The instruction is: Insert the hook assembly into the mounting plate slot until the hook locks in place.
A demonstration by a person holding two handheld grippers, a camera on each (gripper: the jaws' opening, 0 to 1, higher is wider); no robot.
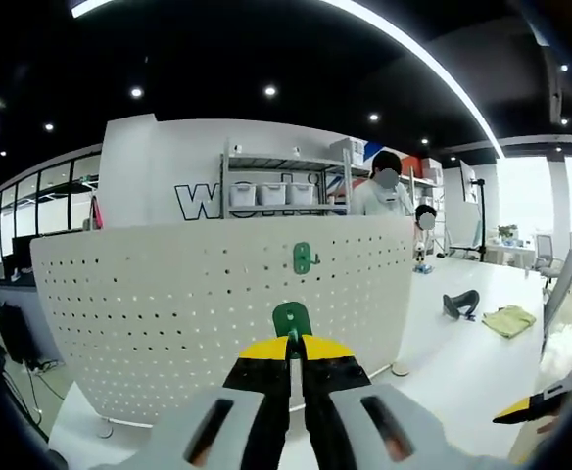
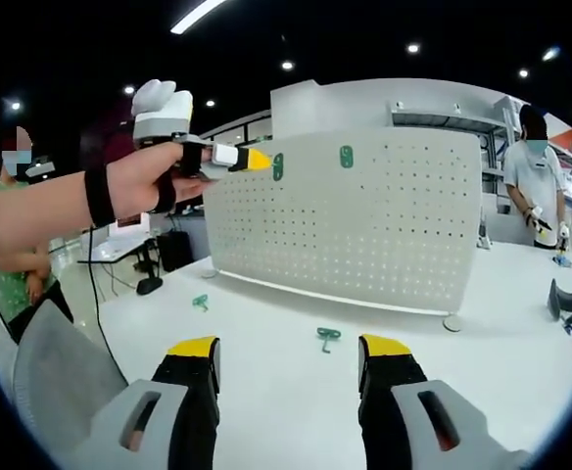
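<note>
An open office with a dark ceiling, strip lights and shelving lies behind a long white tabletop [image 2: 266, 392]. On it stands an upright white perforated metal mounting plate [image 1: 168, 304], curved by the lens, resting on small round feet.

In the left gripper view, the left tongs [image 1: 294, 345], with yellow-tipped black jaws, are closed on a small green plastic hook assembly [image 1: 292, 319], whose rounded top sticks out above the tips. It is held in front of the plate, near its lower middle; whether it touches the plate cannot be told. A second green hook [image 1: 303, 258] sits already fixed on the plate higher up, near the top edge. In the right gripper view the same left tongs appear at upper left, held by a hand [image 2: 149, 181] wearing a black wrist strap, with the green piece at the plate's left edge.

The right tongs [image 2: 288, 360] stand wide open with nothing between them, low over the tabletop. On the tabletop, near the plate's foot, lies a loose green hook piece [image 2: 327, 336], and another small green piece [image 2: 201, 302] lies further left. A dark curved object [image 2: 567, 299] rests at far right.
</note>
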